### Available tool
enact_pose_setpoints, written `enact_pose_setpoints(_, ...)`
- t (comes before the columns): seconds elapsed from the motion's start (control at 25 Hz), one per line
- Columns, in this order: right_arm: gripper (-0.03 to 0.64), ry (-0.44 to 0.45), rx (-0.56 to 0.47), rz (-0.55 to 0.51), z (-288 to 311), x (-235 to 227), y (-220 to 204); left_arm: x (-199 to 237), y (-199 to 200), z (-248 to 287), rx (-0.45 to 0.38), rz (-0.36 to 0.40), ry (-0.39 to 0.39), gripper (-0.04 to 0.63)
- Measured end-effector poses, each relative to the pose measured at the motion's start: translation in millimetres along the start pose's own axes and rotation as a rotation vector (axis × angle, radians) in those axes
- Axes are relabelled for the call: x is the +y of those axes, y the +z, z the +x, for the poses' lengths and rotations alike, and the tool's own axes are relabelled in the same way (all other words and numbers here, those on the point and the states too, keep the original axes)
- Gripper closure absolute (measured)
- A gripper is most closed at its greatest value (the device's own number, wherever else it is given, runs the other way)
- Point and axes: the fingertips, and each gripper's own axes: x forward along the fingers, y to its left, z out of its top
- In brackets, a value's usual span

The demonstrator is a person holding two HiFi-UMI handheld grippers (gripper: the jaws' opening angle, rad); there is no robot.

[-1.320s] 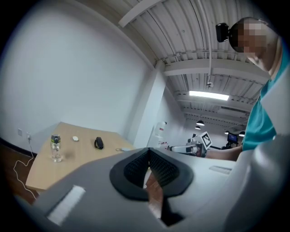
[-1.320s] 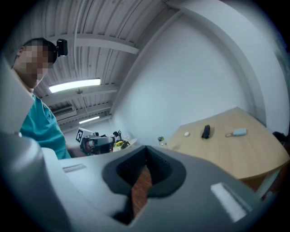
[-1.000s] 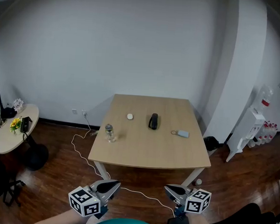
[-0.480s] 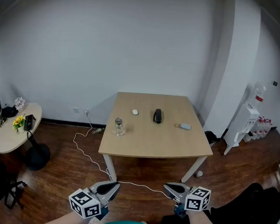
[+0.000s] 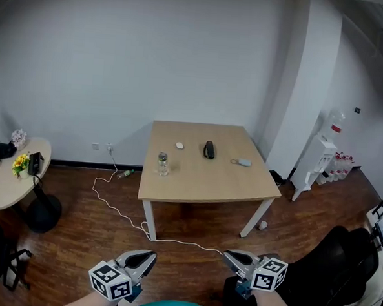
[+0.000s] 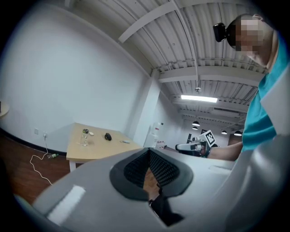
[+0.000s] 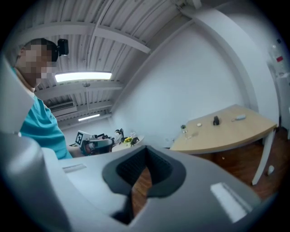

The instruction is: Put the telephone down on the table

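Observation:
The black telephone [image 5: 209, 149] lies on the far half of the wooden table [image 5: 202, 184], several steps away from me. It shows small in the left gripper view [image 6: 108, 136] and in the right gripper view [image 7: 216, 120]. My left gripper [image 5: 150, 256] and right gripper [image 5: 228, 254] hang low at the bottom of the head view, over the wooden floor, well short of the table. Both are shut with nothing between their jaws. Each gripper view looks past its own jaws, left gripper [image 6: 148, 151] and right gripper [image 7: 146, 161], toward the table.
On the table also stand a clear bottle [image 5: 162, 163], a small white disc [image 5: 179, 145] and a grey-blue object [image 5: 243, 162]. A white cable [image 5: 120, 211] trails over the floor. A round side table [image 5: 5, 184] is at left, a water dispenser [image 5: 313, 167] at right, a black chair [image 5: 330, 267] near my right.
The table now looks smaller and farther off in all views; I have backed away from it and turned a little. Both grippers keep their place and stay shut.

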Motion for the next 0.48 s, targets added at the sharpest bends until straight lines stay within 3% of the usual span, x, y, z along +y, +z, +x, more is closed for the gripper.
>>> enact_pose_setpoints(0.2, 0.615, 0.009, -0.028, -0.008, -27, 3, 7, -25, -1, 1, -0.020, 0.021, 0.016, 0.591)
enact_pose_setpoints(0.48, 0.617, 0.036, 0.015, -0.055, -68, -6, -5, -66, -15, 19, -0.046, -0.027, 0.062, 0.591)
